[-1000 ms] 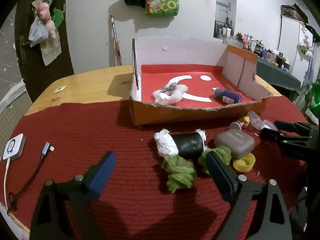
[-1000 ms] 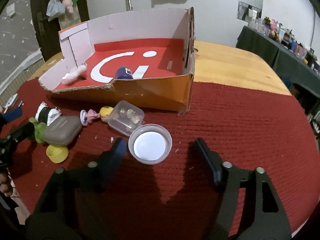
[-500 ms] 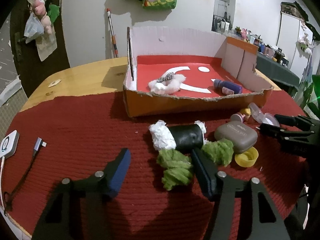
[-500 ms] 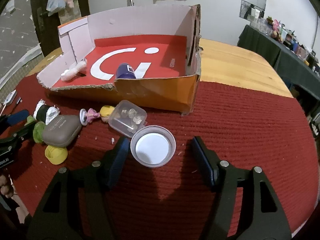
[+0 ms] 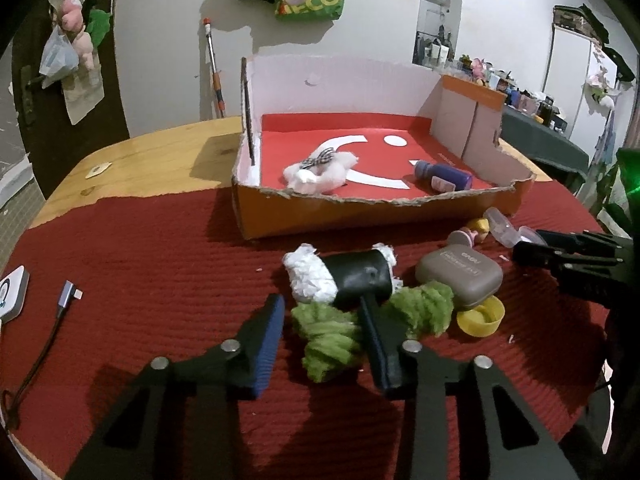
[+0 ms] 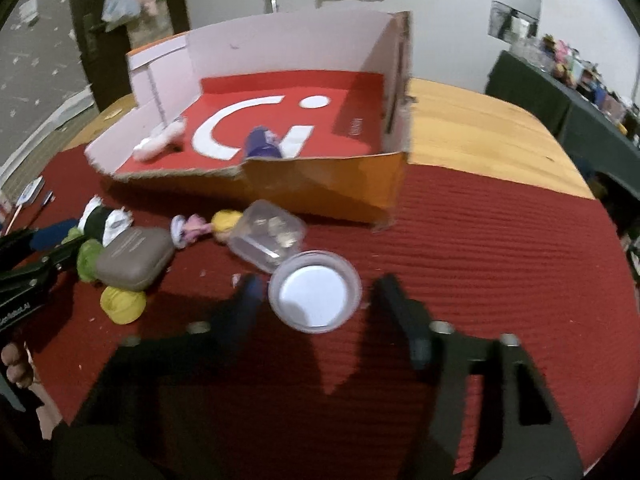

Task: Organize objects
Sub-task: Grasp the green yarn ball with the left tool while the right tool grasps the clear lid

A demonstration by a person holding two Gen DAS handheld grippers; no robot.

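A green fuzzy piece [image 5: 326, 334] of a plush toy lies on the red mat, joined to a black and white roll [image 5: 344, 278]. My left gripper [image 5: 320, 322] is open with its fingers on either side of the green piece. A round clear lid [image 6: 315, 291] lies on the mat between the fingers of my open right gripper [image 6: 318, 294]. The torn cardboard box [image 5: 372, 212] holds a white plush [image 5: 320, 174] and a purple bottle [image 5: 442, 176]. The box also shows in the right wrist view [image 6: 332, 184].
A grey case [image 5: 460, 276], a yellow cap [image 5: 480, 318], a small doll [image 6: 200, 228] and a clear tub [image 6: 268, 234] lie in front of the box. A charger [image 5: 12, 292] and cable [image 5: 68, 294] lie at the far left.
My left gripper has moved forward and narrowed around the green piece. My right gripper has moved forward, so the clear lid sits between its fingers.
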